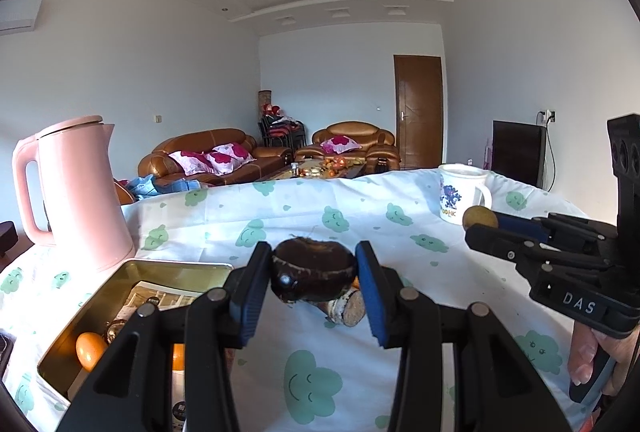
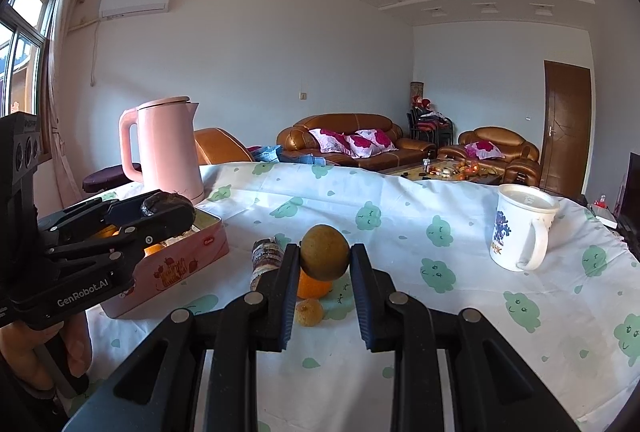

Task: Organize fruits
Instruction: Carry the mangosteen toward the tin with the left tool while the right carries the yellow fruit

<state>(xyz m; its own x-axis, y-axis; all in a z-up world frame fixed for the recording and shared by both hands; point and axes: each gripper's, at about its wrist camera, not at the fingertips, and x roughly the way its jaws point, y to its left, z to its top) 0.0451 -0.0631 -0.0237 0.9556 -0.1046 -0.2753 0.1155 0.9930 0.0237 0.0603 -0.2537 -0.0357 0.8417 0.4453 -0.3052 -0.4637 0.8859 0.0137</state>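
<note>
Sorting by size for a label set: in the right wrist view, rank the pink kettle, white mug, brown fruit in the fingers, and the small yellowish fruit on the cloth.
1. pink kettle
2. white mug
3. brown fruit, enlarged by nearness
4. small yellowish fruit
</note>
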